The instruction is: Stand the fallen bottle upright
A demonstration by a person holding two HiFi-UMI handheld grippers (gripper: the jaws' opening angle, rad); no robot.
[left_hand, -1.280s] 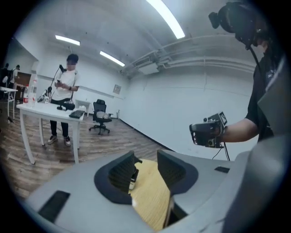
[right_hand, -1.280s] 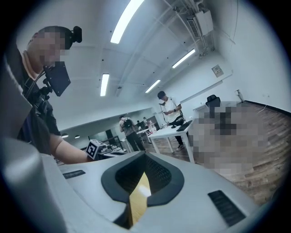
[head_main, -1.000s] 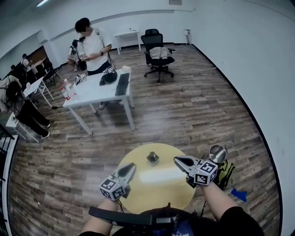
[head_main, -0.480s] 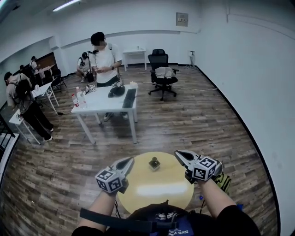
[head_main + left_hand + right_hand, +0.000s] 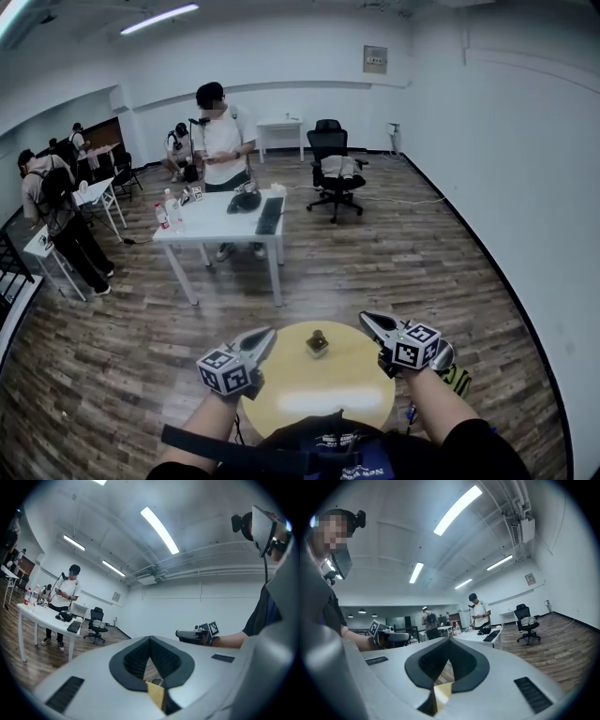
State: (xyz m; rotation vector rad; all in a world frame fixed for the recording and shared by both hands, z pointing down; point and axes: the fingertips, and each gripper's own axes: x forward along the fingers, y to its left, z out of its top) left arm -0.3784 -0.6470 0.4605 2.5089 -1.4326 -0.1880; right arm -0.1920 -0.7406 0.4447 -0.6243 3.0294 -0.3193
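A small dark bottle (image 5: 317,344) sits near the far edge of the round yellow table (image 5: 323,389). It looks upright with its cap on top, though it is too small to be sure. My left gripper (image 5: 265,335) hovers over the table's left rim, shut with nothing in it, a short way left of the bottle. To the bottle's right my right gripper (image 5: 367,320) is shut and empty too. Both point level, away from me. The left gripper view shows the right gripper (image 5: 197,633), and the right gripper view shows the left gripper (image 5: 386,637).
Beyond the round table stands a white desk (image 5: 217,228) with a keyboard (image 5: 270,215) and bottles, and a person (image 5: 221,142) behind it. An office chair (image 5: 335,170) stands further back, and more people are at the left wall. A yellow-black bag (image 5: 457,379) lies under my right arm.
Both grippers have risen and now stand level beside the table. The head view has tilted up, so the table sits lower in the picture. The bottle has not moved on the table.
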